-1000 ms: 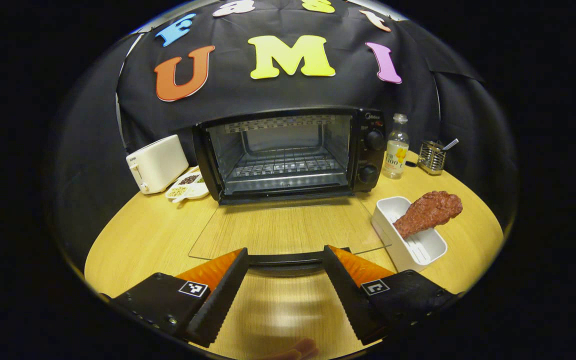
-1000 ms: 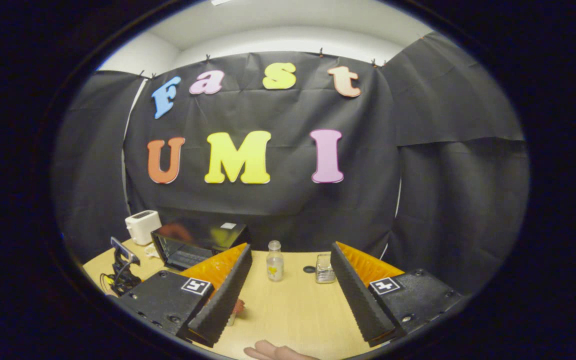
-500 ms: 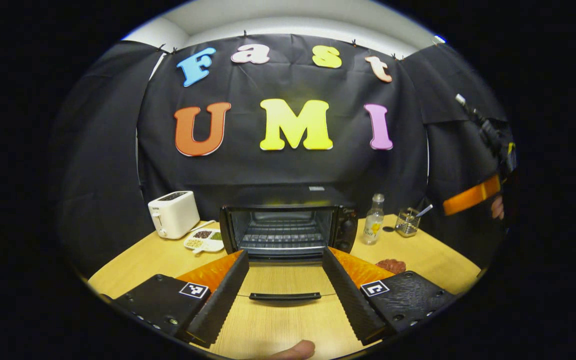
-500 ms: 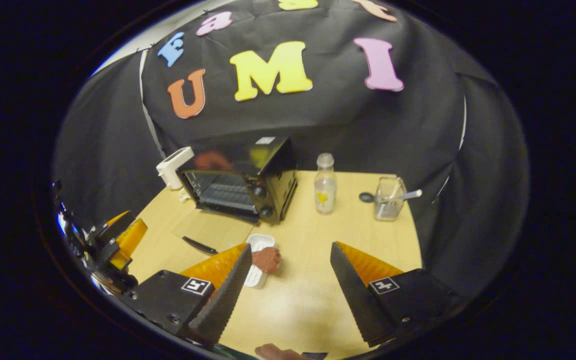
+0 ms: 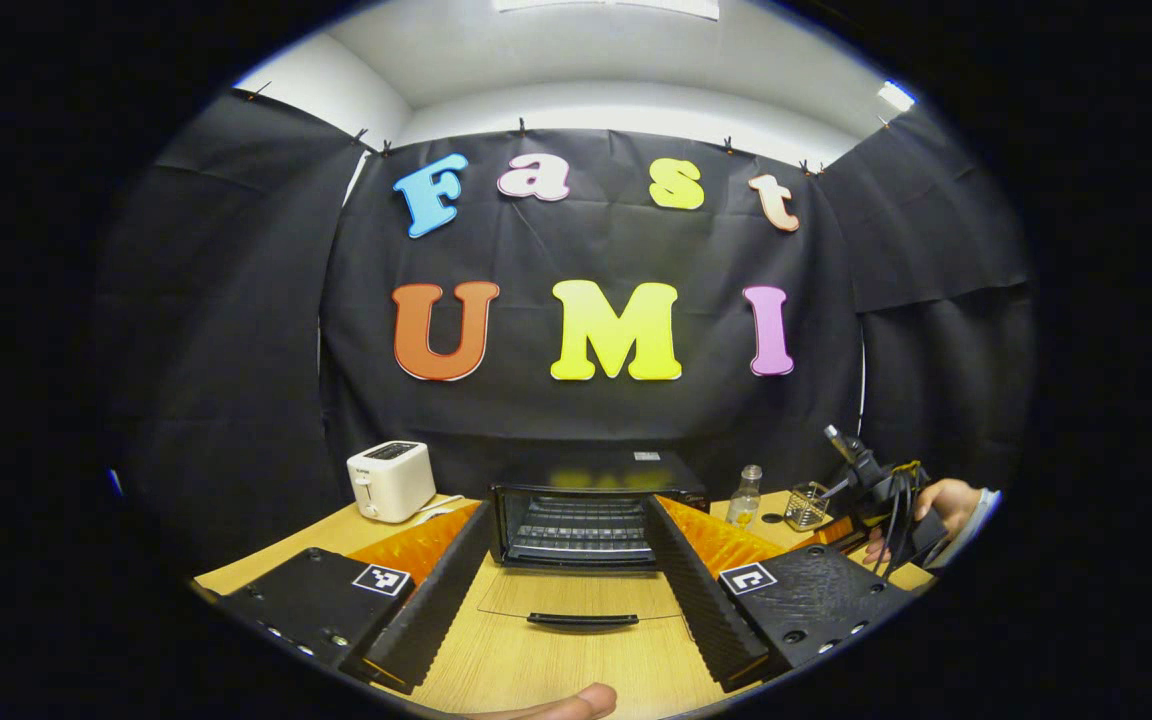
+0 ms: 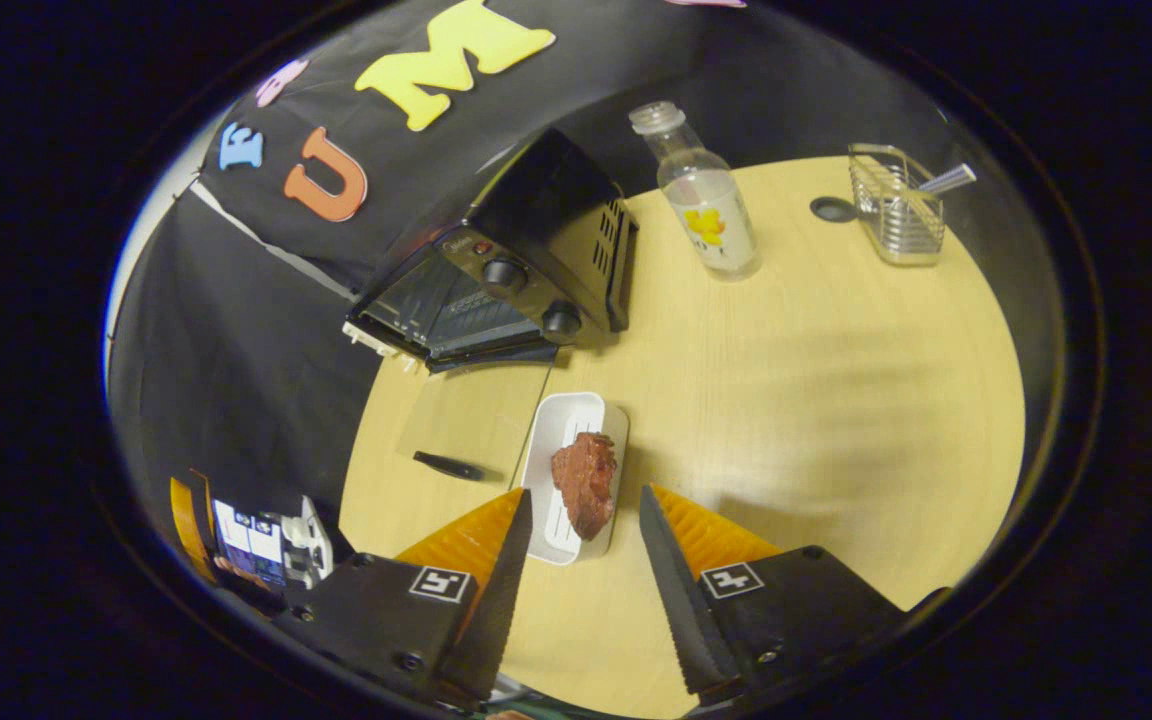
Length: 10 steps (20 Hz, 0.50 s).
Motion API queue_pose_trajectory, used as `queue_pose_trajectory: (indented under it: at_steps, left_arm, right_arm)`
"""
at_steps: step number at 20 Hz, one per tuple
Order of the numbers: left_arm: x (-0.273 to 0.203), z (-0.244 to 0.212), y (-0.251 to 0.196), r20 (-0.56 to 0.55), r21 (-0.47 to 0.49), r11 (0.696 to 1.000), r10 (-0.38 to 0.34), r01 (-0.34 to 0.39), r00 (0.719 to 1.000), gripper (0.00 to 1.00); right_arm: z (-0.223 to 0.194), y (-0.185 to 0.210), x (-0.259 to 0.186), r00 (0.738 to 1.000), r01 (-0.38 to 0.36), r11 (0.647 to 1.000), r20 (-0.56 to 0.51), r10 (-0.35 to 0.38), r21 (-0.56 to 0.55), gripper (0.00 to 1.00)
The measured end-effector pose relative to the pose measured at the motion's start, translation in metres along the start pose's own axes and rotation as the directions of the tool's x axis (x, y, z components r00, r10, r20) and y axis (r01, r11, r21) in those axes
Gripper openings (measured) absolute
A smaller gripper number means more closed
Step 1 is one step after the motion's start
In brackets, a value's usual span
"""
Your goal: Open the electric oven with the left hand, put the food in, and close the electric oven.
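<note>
- Right below the right gripper [image 6: 576,580], jaws spread wide and holding nothing, lies the food [image 6: 586,482], a reddish-brown drumstick-shaped piece.
- It rests in a white tray [image 6: 564,440] on the wooden table [image 6: 836,400], just beside the oven's flat, lowered glass door [image 6: 471,415].
- Handling guess: light and fairly stiff, with a rough, lumpy skin that should grip well; pinch it across the thick middle, not the narrow end.
- Further back, the electric oven [image 6: 516,270] stands open, rack visible, two knobs on its front panel.
- Left gripper [image 5: 566,590], jaws wide and empty, hangs above the door handle [image 5: 581,620], well clear of it.
- Farthest off: bottle [image 6: 701,200] and wire holder [image 6: 894,205].
</note>
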State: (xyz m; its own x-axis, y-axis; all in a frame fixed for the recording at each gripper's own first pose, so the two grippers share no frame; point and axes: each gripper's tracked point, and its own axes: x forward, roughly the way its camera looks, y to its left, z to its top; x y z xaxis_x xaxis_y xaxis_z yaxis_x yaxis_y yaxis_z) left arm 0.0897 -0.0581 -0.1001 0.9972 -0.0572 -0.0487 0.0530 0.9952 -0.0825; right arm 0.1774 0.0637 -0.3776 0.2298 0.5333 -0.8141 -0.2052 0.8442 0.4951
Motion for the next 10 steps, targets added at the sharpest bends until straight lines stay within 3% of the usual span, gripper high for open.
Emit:
queue_pose_trajectory:
  at_steps: [1, 2, 4, 5, 10]
  left_arm:
    - [-0.004, 0.002, 0.004, 0.005, 0.0, 1.0, 0.011, -0.011, 1.0, 0.96]
    - [-0.009, 0.003, 0.008, 0.01, 0.004, 1.0, 0.023, -0.023, 1.0, 0.96]
    - [-0.014, 0.003, 0.015, 0.004, 0.011, 0.999, 0.04, -0.04, 0.999, 0.96]
    - [-0.018, 0.002, 0.017, 0.0, 0.017, 0.999, 0.046, -0.046, 0.999, 0.96]
    - [-0.03, -0.001, 0.027, 0.003, 0.037, 0.998, 0.041, -0.041, 0.999, 0.96]
  right_arm:
    - [0.001, -0.001, 0.008, 1.0, -0.021, 1.0, -0.004, 0.021, 0.016, 0.66]
    - [-0.002, 0.001, 0.013, 0.998, -0.05, 0.998, -0.022, 0.051, 0.027, 0.46]
    - [-0.007, 0.001, 0.018, 0.997, -0.07, 0.995, -0.038, 0.073, 0.076, 0.16]
    - [-0.008, 0.001, 0.016, 0.997, -0.071, 0.995, -0.035, 0.073, 0.068, 0.11]
    - [-0.002, 0.02, -0.02, 0.996, 0.043, 0.992, 0.082, -0.033, -0.117, 0.09]
